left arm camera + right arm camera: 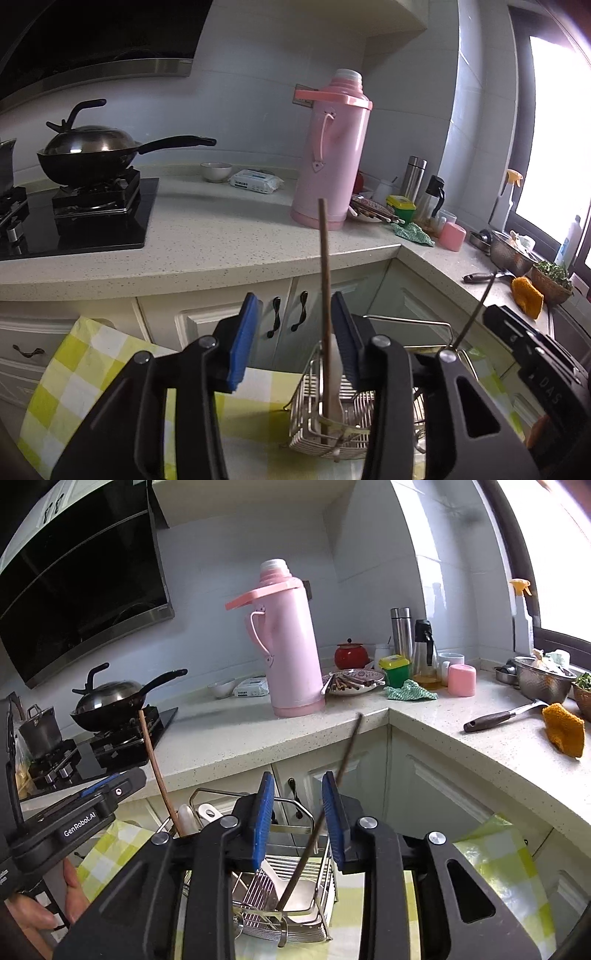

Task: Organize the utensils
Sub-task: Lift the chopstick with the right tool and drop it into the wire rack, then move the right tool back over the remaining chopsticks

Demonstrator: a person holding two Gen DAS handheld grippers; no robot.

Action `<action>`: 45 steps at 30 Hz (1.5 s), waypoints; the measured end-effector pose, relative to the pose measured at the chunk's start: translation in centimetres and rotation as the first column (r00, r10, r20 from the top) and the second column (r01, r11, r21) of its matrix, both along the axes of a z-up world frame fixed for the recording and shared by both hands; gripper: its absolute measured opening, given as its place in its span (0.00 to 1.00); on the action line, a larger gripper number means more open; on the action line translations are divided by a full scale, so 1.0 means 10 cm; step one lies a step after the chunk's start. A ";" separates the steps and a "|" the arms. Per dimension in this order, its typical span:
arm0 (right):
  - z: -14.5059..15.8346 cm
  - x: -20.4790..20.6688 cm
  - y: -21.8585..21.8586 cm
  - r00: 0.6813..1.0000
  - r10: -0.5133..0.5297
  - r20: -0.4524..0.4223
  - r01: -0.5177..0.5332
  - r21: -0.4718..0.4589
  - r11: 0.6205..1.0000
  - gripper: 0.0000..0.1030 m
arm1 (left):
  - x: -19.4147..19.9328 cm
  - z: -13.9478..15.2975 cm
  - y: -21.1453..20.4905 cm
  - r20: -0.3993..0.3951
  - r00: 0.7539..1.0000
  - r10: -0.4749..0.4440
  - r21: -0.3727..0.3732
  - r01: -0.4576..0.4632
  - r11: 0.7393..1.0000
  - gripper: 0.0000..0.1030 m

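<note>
1. Two chopsticks stand in a wire utensil basket (325, 878) on a yellow checked cloth (74, 369), below the kitchen counter (229, 236).
2. The brown chopstick (325, 295) stands almost upright between the blue pads of the left gripper (293, 332); the jaws are parted, not pressing it.
3. The darker chopstick (332, 794) leans rightwards between the parted jaws of the right gripper (299, 819), loose.
4. White spoons (284, 886) lie in the basket too.

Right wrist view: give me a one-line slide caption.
Open right hand-held gripper straddles a dark thin chopstick standing in the wire metal utensil basket on the yellow checked cloth.
</note>
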State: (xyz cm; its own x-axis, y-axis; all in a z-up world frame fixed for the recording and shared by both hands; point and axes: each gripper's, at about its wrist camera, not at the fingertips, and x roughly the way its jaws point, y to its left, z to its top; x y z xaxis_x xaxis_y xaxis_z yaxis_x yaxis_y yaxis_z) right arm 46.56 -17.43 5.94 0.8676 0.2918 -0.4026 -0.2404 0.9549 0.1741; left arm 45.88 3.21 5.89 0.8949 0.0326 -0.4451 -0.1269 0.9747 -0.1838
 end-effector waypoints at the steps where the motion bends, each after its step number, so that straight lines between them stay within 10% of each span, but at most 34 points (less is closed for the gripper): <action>1: 0.04 -0.05 -0.05 1.000 -0.004 0.005 0.004 0.009 1.000 0.27 | -0.07 0.03 0.05 0.006 1.000 0.013 0.003 -0.013 1.000 0.46; 15: 0.04 -1.27 -0.36 1.000 -0.023 -0.014 0.023 0.012 1.000 0.42 | -1.40 -0.21 0.58 -0.098 0.990 0.103 0.063 -0.097 0.993 0.91; 28: -0.63 -2.21 -0.19 0.994 -0.051 -0.093 0.047 -0.039 0.998 0.42 | -2.35 -0.86 0.61 -0.160 0.983 0.092 0.008 -0.092 0.996 0.92; 45: -1.18 -2.37 -0.11 0.972 -0.041 -0.230 0.027 -0.062 0.998 0.48 | -2.65 -1.24 0.63 -0.218 0.971 0.099 0.011 -0.099 0.995 0.92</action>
